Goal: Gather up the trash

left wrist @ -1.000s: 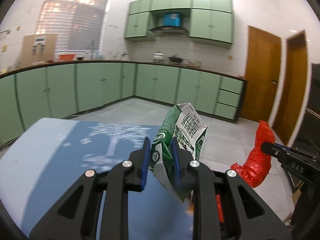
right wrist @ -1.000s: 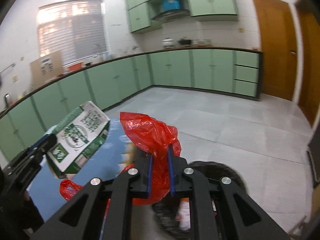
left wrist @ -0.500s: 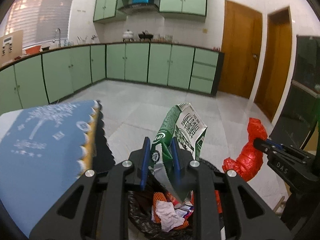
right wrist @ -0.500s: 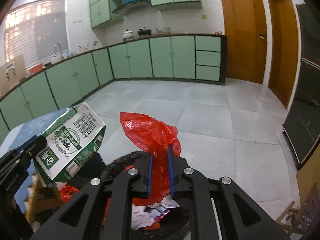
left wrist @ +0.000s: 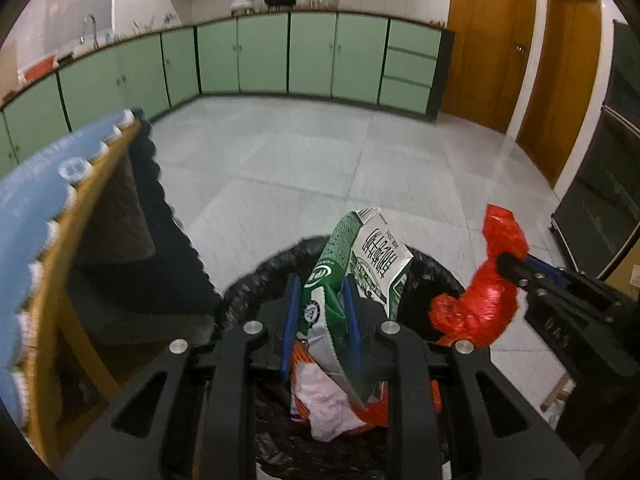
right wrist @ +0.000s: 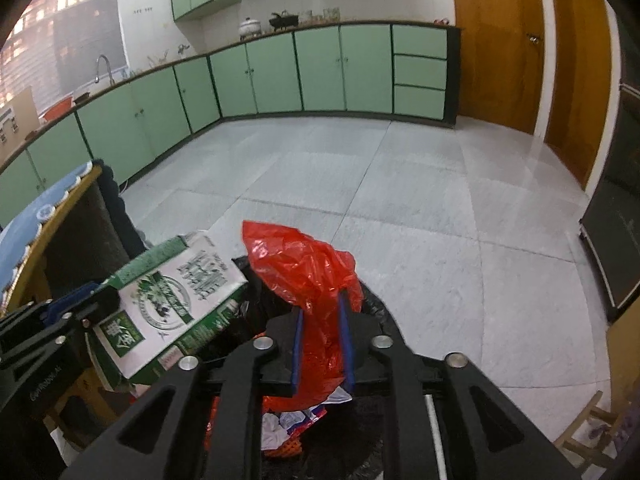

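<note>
My left gripper [left wrist: 320, 312] is shut on a green and white milk carton [left wrist: 372, 256] and holds it over a black-lined trash bin [left wrist: 248, 284]. The carton also shows in the right wrist view [right wrist: 176, 300], with the left gripper [right wrist: 60, 320] at its lower left. My right gripper [right wrist: 322, 332] is shut on a crumpled red plastic bag [right wrist: 304, 268], also above the bin [right wrist: 380, 312]. In the left wrist view the red bag [left wrist: 484, 300] hangs at the bin's right rim, held by the right gripper [left wrist: 516, 268]. White and orange trash [left wrist: 324, 400] lies inside the bin.
A wooden table with a blue scalloped cloth [left wrist: 44, 184] stands to the left of the bin, its edge close by. Grey tiled floor [right wrist: 400, 184] stretches ahead to green cabinets [right wrist: 320, 72]. A dark appliance [right wrist: 616, 240] and wooden doors [right wrist: 500, 40] are on the right.
Both grippers have moved off the table to the right and tilted down over the trash bin, which now fills the lower view. Both keep hold of the carton and the red bag.
</note>
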{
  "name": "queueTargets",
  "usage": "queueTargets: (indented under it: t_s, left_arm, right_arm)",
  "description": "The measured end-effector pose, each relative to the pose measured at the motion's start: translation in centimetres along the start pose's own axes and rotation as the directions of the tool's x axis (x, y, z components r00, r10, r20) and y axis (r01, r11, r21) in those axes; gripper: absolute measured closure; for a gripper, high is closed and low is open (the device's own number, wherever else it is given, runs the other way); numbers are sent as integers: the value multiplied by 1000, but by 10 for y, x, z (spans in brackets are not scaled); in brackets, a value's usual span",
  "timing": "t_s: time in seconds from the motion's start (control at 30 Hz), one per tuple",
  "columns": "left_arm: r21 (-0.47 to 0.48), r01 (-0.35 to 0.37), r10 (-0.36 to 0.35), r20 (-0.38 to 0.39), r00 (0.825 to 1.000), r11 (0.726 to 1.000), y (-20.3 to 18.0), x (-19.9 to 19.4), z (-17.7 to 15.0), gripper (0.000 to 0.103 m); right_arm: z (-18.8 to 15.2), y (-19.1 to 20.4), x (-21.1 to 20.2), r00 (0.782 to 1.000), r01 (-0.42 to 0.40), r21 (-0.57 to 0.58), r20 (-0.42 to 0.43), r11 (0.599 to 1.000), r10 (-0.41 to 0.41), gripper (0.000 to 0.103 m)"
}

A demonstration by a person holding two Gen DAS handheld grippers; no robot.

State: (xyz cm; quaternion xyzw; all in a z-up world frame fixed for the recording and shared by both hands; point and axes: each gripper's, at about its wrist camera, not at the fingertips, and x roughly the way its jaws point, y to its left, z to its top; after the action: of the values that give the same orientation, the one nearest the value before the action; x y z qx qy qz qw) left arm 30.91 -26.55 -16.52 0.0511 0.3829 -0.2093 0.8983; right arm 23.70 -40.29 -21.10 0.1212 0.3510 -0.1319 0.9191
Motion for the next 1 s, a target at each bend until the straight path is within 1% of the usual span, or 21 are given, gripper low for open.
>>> queueTargets:
  t_s: [0.03, 0.13, 0.2, 0.3, 0.37, 0.43, 0.53, 0.63, 0.67, 0.73, 0.8, 0.83, 0.9, 1.0]
  left_arm:
    - [-3, 4, -4, -8, 1000, 1000, -3, 1, 0, 81]
    - [-5, 11, -12, -13, 1000, 1000, -2, 1, 2, 77]
    - [-4, 14, -14, -7, 1000, 1000, -3, -1, 3, 70]
    - [-17, 12, -12, 7, 1000, 1000, -1, -11, 6, 69]
    - [-25, 12, -12, 22, 1000, 1000, -1, -20, 9, 69]
    - [-34, 12, -11, 43, 999, 999, 0, -33, 13, 66]
    - [-58, 17, -13, 69, 998, 998, 6, -53, 19, 61]
    - [-67, 28, -22, 93, 995, 997, 10, -77, 20, 57]
    - [-62, 26, -20, 105, 994, 998, 11, -87, 20, 54]
    - [-60, 20, -12, 129, 992, 998, 15, -110, 19, 50]
    - [-64, 22, -12, 149, 989, 998, 20, -129, 16, 42]
    - [-64, 8, 2, 162, 987, 998, 23, -142, 15, 40]
    - [-65, -4, 16, 186, 982, 998, 30, -167, 10, 36]
    - [-65, -18, 30, 194, 980, 998, 38, -195, 4, 32]
  right_arm:
    - [-1, -1, 4, 1000, -5, -1, -9, 1000, 5, 84]
    - [-3, -5, 6, 1000, -17, 8, -20, 1000, 17, 77]
    - [-3, -9, 4, 1000, -18, 20, -16, 1000, 19, 66]
    - [-1, -14, -4, 1000, -29, 42, 0, 999, 30, 59]
    - [1, -16, -8, 999, -44, 54, 4, 998, 44, 58]
    - [3, -16, -13, 998, -65, 72, 12, 995, 65, 56]
    - [8, -16, -22, 993, -119, 100, 18, 988, 118, 55]
    - [12, -11, -35, 991, -131, 92, 30, 987, 128, 55]
    - [13, -9, -41, 991, -134, 89, 34, 987, 132, 54]
    - [17, -3, -60, 988, -146, 79, 58, 986, 142, 49]
    - [18, 2, -77, 986, -150, 66, 80, 986, 145, 36]
    - [19, 7, -89, 984, -153, 55, 97, 987, 147, 33]
    - [19, 18, -113, 981, -153, 33, 124, 988, 148, 22]
    - [17, 29, -145, 975, -161, 22, 161, 987, 155, 11]
